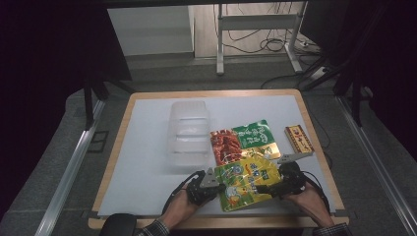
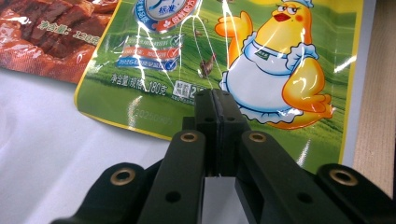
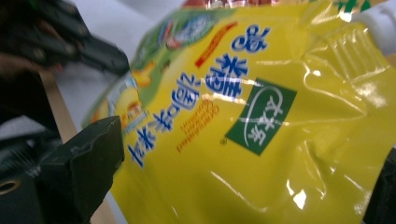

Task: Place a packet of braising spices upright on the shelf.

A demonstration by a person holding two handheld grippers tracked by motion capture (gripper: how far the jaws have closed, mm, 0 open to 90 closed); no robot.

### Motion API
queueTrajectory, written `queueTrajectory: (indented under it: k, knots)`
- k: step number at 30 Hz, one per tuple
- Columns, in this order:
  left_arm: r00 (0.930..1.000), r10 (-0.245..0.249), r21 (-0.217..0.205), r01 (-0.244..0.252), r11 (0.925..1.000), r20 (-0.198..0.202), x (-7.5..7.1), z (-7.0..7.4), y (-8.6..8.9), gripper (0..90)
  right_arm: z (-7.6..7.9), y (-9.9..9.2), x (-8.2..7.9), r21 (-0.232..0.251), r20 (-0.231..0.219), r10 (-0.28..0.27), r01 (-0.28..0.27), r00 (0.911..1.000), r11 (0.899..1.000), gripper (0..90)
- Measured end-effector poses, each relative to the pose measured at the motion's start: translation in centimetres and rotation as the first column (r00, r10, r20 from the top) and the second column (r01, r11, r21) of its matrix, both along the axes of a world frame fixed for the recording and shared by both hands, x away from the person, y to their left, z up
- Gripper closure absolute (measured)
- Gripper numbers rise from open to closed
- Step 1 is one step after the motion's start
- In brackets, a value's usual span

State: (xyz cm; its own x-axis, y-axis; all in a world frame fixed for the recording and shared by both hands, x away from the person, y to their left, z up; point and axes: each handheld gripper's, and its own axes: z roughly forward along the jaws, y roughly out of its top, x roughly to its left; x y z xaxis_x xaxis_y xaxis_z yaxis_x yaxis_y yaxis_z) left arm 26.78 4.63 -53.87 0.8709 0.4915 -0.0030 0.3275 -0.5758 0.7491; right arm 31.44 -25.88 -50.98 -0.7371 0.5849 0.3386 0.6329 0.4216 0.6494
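The yellow-and-green snack pouch (image 1: 244, 184) with a cartoon chicken printed on it lies near the front edge of the white table mat (image 1: 147, 162), between the two hand-held grippers.

The left gripper (image 1: 220, 186) meets the pouch at its left edge. In the left gripper view its two black jaws are pressed together with no gap between the pads, and the pouch (image 2: 224, 60) spreads out ahead of and around the jaw tips, the chicken figure just beyond and to the right of them. Whether a fold of the pouch's edge is pinched between the closed pads cannot be told, since the tips cover that spot.

The right gripper (image 1: 261, 189) comes in from the pouch's right side. In the right gripper view its jaws stand wide apart, one at the lower left corner and the other at the lower right edge, and the glossy yellow face of the pouch (image 3: 243, 121) fills the space between them, slightly lifted and crinkled. The pads do not press on the film where they can be seen. The left gripper (image 3: 112, 58) shows farther off at the upper left of that view, at the pouch's far edge.

Beyond the jaws on the mat lie a red-and-green snack bag (image 1: 243, 139), partly under the pouch's far end, a clear plastic container (image 1: 188, 132) to the left, and a small red box (image 1: 298, 138) to the right.
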Motion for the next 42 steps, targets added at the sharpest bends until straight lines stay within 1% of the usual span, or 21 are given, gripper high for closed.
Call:
queueTrajectory:
  k: [2,3,4,5,6,7,8,9,10,13,15,16,20,21,23,28,31,34,38,40,42]
  knots:
    - [1.0000,0.003,-0.001,-0.003,1.0000,0.004,-0.1,0.0,0.0,89.9,0.3,0.1,0.1,0.042,-0.018,-0.028,0.029,0.9994,0.999,4.4]
    - [0.9999,0.002,0.005,-0.002,1.0000,0.010,-0.1,0.1,0.0,89.8,0.4,0.2,0.1,0.074,-0.044,-0.026,0.029,0.9987,0.997,4.1]
    - [0.9999,0.011,-0.004,-0.011,0.9999,0.012,-0.2,0.0,-0.1,89.7,0.5,0.5,0.0,0.096,-0.057,-0.019,0.024,0.9982,0.995,4.3]
    - [0.9998,0.015,0.000,-0.015,0.9999,0.016,-0.2,0.1,-0.1,87.3,0.7,0.9,-0.1,0.078,-0.042,-0.018,0.021,0.9989,0.997,4.7]
    - [0.9998,0.007,0.017,-0.007,0.9998,0.017,-0.2,0.2,0.0,87.3,0.7,0.9,-0.1,0.078,-0.042,-0.018,0.021,0.9989,0.997,4.7]
    - [0.9998,0.014,0.015,-0.014,0.9998,0.015,-0.2,0.2,0.1,86.3,0.9,1.1,-0.3,0.061,-0.028,-0.023,0.025,0.9993,0.998,5.9]
    - [0.9998,0.017,0.016,-0.017,0.9997,0.013,-0.1,0.2,0.2,84.6,1.2,1.2,-0.4,0.058,-0.009,-0.036,0.037,0.9993,0.998,12.7]
    - [0.9997,0.023,0.010,-0.023,0.9997,0.009,-0.1,0.2,0.2,83.8,1.5,1.1,-0.5,0.056,-0.004,-0.063,0.063,0.9980,0.996,20.0]
    - [0.9997,0.022,0.020,-0.022,0.9995,0.008,-0.1,0.3,0.3,82.9,1.7,1.0,-0.5,0.057,0.001,-0.076,0.076,0.9971,0.995,28.0]
    - [0.9993,0.035,0.019,-0.035,0.9992,0.008,-0.1,0.3,0.4,80.2,2.2,0.4,-0.7,0.066,0.037,-0.097,0.094,0.9946,0.993,51.9]
    - [0.9988,0.047,0.018,-0.047,0.9987,0.017,-0.2,0.4,0.5,77.2,2.3,0.3,-0.7,0.087,0.035,-0.099,0.096,0.9945,0.992,57.7]
    - [0.9985,0.053,0.012,-0.053,0.9985,0.013,-0.2,0.4,0.5,75.5,2.3,0.2,-0.8,0.095,0.031,-0.106,0.103,0.9938,0.990,62.4]
    - [0.9977,0.068,-0.001,-0.068,0.9977,0.007,-0.4,0.9,1.2,68.7,2.4,0.1,-0.9,0.095,0.046,-0.109,0.104,0.9930,0.990,80.0]
    - [0.9976,0.069,-0.002,-0.069,0.9976,0.007,-0.5,1.0,1.4,66.7,2.4,0.1,-0.9,0.098,0.044,-0.109,0.104,0.9931,0.990,81.7]
    - [0.9973,0.072,0.003,-0.072,0.9974,0.015,-0.8,1.2,1.8,62.0,2.5,0.1,-0.9,0.111,0.023,-0.118,0.115,0.9928,0.987,84.4]
    - [0.9953,0.086,0.006,-0.086,0.9963,0.046,-1.6,1.7,3.0,46.4,2.7,0.1,-0.7,0.146,-0.011,-0.120,0.120,0.9927,0.982,86.1]
    - [0.9943,0.099,0.010,-0.099,0.9950,0.040,-1.7,2.0,3.8,39.3,2.8,0.1,-0.6,0.148,-0.026,-0.125,0.127,0.9918,0.981,86.3]
    - [0.9918,0.122,0.012,-0.123,0.9924,0.037,-1.6,2.0,4.6,32.0,3.1,0.2,-0.7,0.156,-0.020,-0.114,0.115,0.9933,0.981,86.2]
    - [0.9883,0.149,-0.009,-0.148,0.9889,0.034,-1.6,2.0,5.3,24.4,3.6,0.5,-0.9,0.159,0.005,-0.100,0.098,0.9949,0.982,86.2]
    - [0.9881,0.151,-0.022,-0.151,0.9883,0.027,-1.6,2.0,5.5,21.9,3.7,0.6,-0.9,0.159,0.014,-0.096,0.093,0.9953,0.983,86.3]
    - [0.9897,0.141,-0.027,-0.141,0.9897,0.021,-1.7,2.0,5.6,20.4,4.0,0.6,-0.8,0.171,0.009,-0.093,0.090,0.9956,0.981,86.6]
